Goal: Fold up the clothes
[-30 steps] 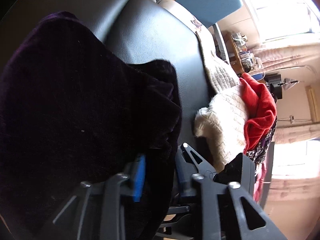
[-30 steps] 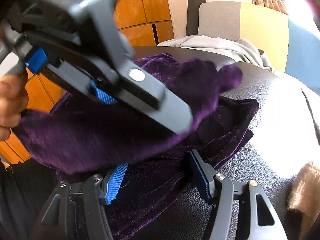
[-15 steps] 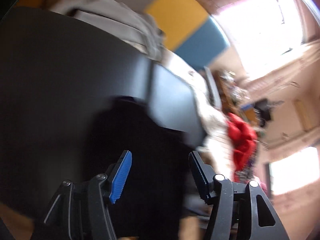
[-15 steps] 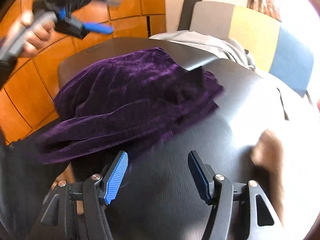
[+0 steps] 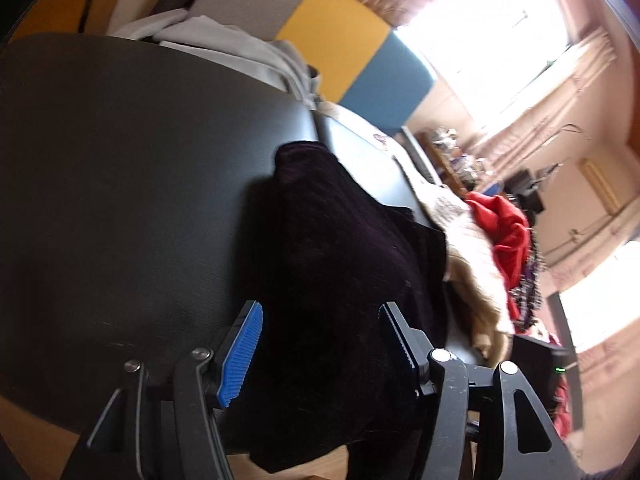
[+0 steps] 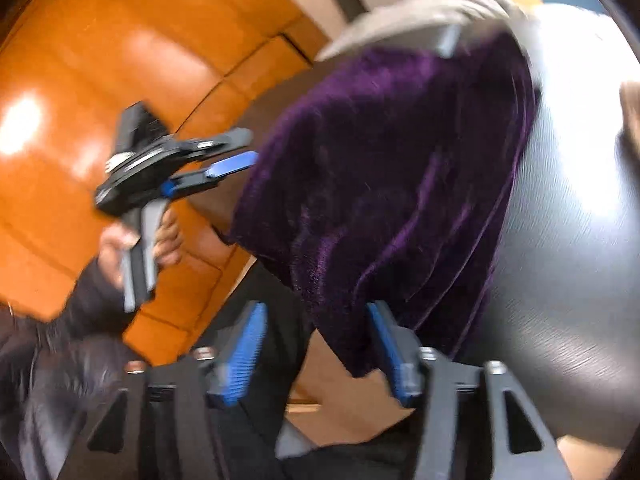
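Two risks stand out: the dark purple velvet garment (image 6: 400,184) lies bunched in several layers on the black leather seat (image 5: 132,208) with one end drooping over the front edge, so a tug on that end could drag the whole pile to the floor, and a grab at the top layer alone would likely pull the stacked layers apart. Velvet slides readily on smooth leather, which adds to both.

Neither tool holds anything. The left gripper (image 5: 320,344) has its jaws spread wide, and the garment's hanging end fills the gap between them without being pinched. The right gripper (image 6: 316,344) is likewise spread, its jaws standing either side of the lowest drooping corner; that view is blurred, so whether a pad touches the cloth is hard to say.

Beyond the garment, to the right on the same seat, a cream knitted garment (image 5: 472,256) and a crumpled red cloth (image 5: 500,224) wait, just beside the velvet.
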The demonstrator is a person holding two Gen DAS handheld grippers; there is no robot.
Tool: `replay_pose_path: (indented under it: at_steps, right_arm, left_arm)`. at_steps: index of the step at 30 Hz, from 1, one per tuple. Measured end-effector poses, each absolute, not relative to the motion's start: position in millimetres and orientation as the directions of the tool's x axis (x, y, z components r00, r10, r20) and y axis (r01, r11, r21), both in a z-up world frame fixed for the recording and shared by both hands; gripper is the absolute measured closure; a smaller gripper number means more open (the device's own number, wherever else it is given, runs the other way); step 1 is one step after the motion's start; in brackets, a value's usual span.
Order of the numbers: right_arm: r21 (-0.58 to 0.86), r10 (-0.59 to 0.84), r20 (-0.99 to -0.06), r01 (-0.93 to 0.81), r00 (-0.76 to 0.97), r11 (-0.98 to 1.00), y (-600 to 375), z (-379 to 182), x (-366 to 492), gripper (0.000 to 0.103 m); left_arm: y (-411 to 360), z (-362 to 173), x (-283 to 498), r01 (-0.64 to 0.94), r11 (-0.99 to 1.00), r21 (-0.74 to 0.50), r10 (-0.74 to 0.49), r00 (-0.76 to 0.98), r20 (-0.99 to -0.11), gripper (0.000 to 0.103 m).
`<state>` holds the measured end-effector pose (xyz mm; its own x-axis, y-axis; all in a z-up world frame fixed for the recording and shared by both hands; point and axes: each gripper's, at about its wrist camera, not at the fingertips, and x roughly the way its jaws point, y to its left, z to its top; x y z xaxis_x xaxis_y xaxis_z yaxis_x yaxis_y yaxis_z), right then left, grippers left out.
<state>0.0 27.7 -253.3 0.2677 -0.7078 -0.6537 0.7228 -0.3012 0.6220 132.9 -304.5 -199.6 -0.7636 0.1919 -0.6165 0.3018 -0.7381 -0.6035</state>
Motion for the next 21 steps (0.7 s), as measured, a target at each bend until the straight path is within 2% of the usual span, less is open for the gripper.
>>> replay_pose_path:
  at_steps: [1, 2, 4, 7, 9, 11, 21]
  right_arm:
    - [0.615, -0.7, -0.67, 0.713, 0.247, -0.337, 24, -259, -1, 0.086]
    - [0.608, -0.693, -0.684, 0.703, 0.227, -0.37, 21, -264, -2, 0.096]
    - [0.62, -0.711, -0.674, 0.678, 0.202, -0.395, 25, -263, -6, 0.097]
    - [0.602, -0.719, -0.676, 0.686, 0.165, -0.409, 38, -247, -10, 0.097]
    - [0.606, -0.716, -0.678, 0.678, 0.168, -0.416, 43, -246, -10, 0.092]
    - [0.617, -0.714, -0.678, 0.663, 0.176, -0.423, 44, -250, -9, 0.076]
    - [0.665, -0.704, -0.676, 0.589, 0.216, -0.459, 46, -272, -5, 0.074]
  left_arm:
    - [-303, -201, 133, 0.282, -0.737, -0.614, 0.206, -0.771, -0.602, 0.04]
    - [-302, -201, 132, 0.262, -0.736, -0.624, 0.219, -0.78, -0.586, 0.04]
    - [-300, -198, 133, 0.238, -0.733, -0.637, 0.23, -0.795, -0.561, 0.039]
    - [-301, -197, 134, 0.214, -0.727, -0.653, 0.236, -0.815, -0.529, 0.031]
    - [-302, -200, 134, 0.212, -0.719, -0.662, 0.24, -0.818, -0.522, 0.03]
    - [-305, -209, 133, 0.233, -0.704, -0.671, 0.246, -0.806, -0.538, 0.03]
    - [-298, -210, 131, 0.226, -0.731, -0.644, 0.248, -0.791, -0.559, 0.029]
